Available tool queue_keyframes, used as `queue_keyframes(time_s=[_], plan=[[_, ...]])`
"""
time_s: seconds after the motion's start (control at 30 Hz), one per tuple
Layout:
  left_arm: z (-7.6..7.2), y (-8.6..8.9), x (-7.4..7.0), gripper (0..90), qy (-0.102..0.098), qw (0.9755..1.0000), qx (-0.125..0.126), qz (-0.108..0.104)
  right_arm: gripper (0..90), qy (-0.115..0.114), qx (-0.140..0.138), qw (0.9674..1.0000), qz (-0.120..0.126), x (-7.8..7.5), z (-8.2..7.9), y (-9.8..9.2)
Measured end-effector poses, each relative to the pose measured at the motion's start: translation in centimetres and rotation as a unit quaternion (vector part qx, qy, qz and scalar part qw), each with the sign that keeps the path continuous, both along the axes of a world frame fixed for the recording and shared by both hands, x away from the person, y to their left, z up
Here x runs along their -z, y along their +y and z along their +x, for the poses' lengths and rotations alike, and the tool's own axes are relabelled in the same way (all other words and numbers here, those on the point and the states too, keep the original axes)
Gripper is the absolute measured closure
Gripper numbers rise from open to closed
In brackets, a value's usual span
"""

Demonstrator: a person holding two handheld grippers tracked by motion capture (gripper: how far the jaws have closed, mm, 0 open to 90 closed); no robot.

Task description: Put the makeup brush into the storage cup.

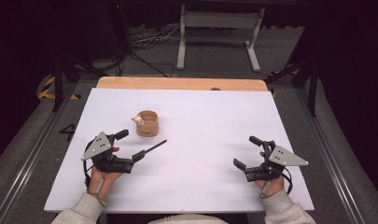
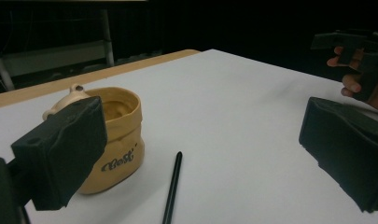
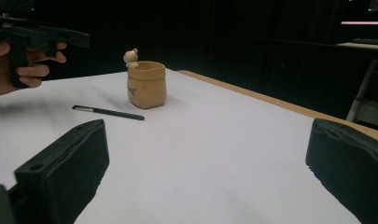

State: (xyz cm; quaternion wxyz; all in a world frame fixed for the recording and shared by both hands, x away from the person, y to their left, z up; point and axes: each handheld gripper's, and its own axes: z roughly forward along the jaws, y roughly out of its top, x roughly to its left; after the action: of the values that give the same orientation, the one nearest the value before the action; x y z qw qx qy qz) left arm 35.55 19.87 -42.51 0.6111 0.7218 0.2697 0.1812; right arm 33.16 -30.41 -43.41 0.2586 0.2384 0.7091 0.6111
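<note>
Table: a white table top [image 1: 200,154] is lying under both grippers, with a strip of bare wood edge [image 1: 177,83] showing along its far side.

Pen: a slim black pen [image 1: 151,148] is lying flat on the white top, left of centre, just in front of the pot and apart from it. In the high view its long axis is running on a diagonal, the far end pointing up and to the right, the near end reaching toward the left gripper's lower jaw. In the right gripper view a pale band is showing at the end nearer the person's left hand.

Pot: a small tan sack-shaped pot [image 1: 147,123] is standing upright, open at the top, with a little pale figure [image 1: 138,120] sitting on its rim and dark lettering on its side.

Left gripper: the left gripper [image 1: 130,145] is resting low over the table with its jaws spread wide and nothing between them; the pen's near end is lying just by the lower jaw, though whether they touch cannot be told.

Right gripper: the right gripper [image 1: 247,151] is sitting well apart on the right side, jaws standing open and empty.
</note>
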Motion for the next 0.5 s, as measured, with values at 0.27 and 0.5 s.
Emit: queue_keyframes(time_s=[0.27,0.5], plan=[[0.4,-1.1,-0.1,0.0,-0.025,0.9982,0.036,-0.040,0.0,-0.007,0.010,0.9999,0.008,0.0,0.1,-0.2],[0.6,-1.3,0.0,0.2,-0.039,0.9981,0.026,-0.041,0.0,0.002,0.005,0.9998,0.019,0.0,0.2,-0.1]])
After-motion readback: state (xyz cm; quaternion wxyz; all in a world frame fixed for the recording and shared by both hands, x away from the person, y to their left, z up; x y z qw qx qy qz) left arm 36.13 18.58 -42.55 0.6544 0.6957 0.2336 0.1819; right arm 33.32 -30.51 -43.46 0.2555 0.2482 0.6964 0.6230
